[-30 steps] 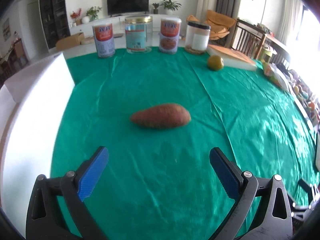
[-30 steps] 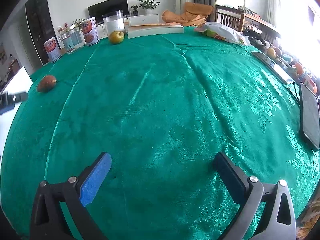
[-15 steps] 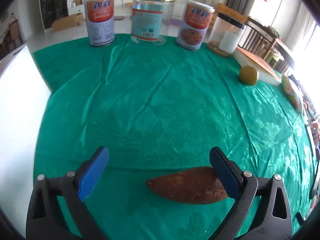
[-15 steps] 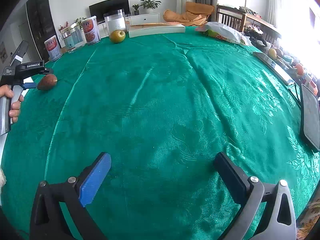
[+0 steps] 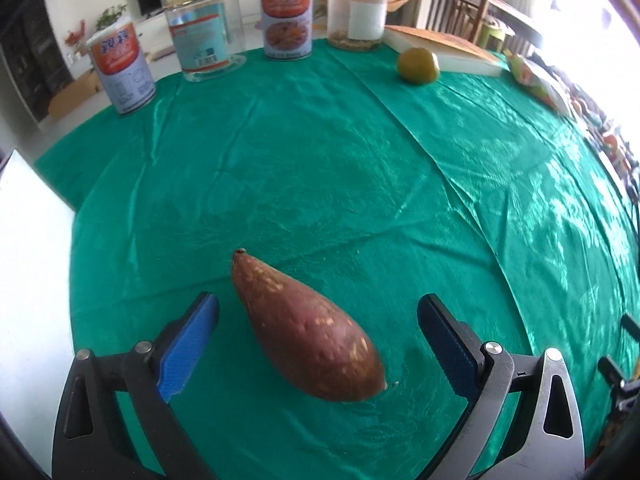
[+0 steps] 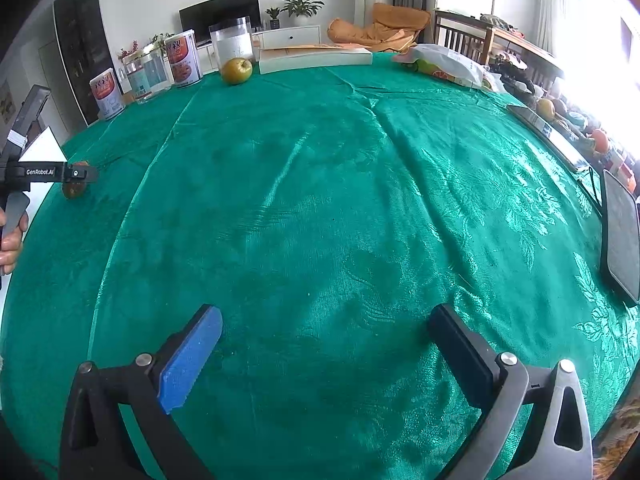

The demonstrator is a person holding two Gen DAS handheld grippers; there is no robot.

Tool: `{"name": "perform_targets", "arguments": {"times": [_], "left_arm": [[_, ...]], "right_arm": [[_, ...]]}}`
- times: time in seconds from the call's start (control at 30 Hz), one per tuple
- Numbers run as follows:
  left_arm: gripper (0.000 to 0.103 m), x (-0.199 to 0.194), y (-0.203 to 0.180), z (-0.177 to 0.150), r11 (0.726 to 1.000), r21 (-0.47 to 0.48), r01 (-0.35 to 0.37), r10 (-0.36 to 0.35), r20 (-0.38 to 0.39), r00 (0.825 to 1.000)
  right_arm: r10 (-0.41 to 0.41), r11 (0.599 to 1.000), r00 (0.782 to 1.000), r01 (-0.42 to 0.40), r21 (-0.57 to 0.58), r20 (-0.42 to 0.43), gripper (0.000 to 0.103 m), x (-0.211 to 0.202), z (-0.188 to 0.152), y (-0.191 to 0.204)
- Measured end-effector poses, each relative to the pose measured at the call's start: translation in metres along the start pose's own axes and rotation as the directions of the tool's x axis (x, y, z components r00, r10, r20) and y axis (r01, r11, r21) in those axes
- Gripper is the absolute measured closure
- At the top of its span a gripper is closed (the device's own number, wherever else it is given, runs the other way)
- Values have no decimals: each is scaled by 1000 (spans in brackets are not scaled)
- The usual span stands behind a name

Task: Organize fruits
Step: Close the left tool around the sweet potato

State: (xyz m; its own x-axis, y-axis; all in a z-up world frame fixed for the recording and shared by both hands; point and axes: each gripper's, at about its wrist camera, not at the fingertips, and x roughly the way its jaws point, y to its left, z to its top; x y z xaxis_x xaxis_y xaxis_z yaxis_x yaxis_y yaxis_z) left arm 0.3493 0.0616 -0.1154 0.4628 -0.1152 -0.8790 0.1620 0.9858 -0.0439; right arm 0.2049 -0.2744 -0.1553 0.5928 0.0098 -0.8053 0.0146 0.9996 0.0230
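I've brought the left gripper [image 5: 318,332] right down over the sweet potato [image 5: 306,330]; a second ago it lay well ahead of me on the green cloth, and now it sits between the two blue pads, lying slantwise with its thin tip pointing away and its fat end toward me. The jaws are wide apart and neither pad touches it, so nothing is held yet. From the right wrist view I can see that same gripper at the far left edge with the potato just under its tip. I judge the approach done and the next move to be closing on the thickest part; because it lies diagonal to the pads, it could twist or roll as they meet it.

The right gripper [image 6: 326,350] has not moved: it hangs over bare cloth, jaws fully spread, empty. The other fruit, a yellow-green apple [image 6: 237,71], stays at the far side of the bench [image 6: 360,200] beside the flat white box [image 6: 316,60], well apart from both grippers, untouched
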Motion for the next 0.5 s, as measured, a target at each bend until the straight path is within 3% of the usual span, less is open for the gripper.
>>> {"name": "perform_targets", "arguments": {"times": [0.07, 0.1, 0.2, 0.27, 0.37, 0.5], "left_arm": [[23, 3, 9, 4, 998, -64, -20, 19, -18, 1000], [41, 6, 12, 4, 995, -93, -30, 26, -45, 999], [43, 5, 18, -2, 988, -146, -48, 37, -73, 997], [61, 1, 17, -6, 989, -145, -22, 13, -62, 998], [61, -3, 12, -12, 993, -105, -45, 38, -68, 997], [61, -26, 2, -32, 990, -139, 27, -34, -46, 998]], "right_arm": [[3, 1000, 1000, -3, 2, 1, 0, 0, 0, 0], [4, 1000, 1000, -4, 2, 2, 0, 0, 0, 0], [2, 1000, 1000, -2, 0, 0, 0, -1, 0, 0], [2, 1000, 1000, -2, 0, 0, 0, -1, 0, 0], [2, 1000, 1000, -2, 0, 0, 0, -1, 0, 0], [7, 1000, 1000, -7, 4, 3, 0, 0, 0, -1]]}}
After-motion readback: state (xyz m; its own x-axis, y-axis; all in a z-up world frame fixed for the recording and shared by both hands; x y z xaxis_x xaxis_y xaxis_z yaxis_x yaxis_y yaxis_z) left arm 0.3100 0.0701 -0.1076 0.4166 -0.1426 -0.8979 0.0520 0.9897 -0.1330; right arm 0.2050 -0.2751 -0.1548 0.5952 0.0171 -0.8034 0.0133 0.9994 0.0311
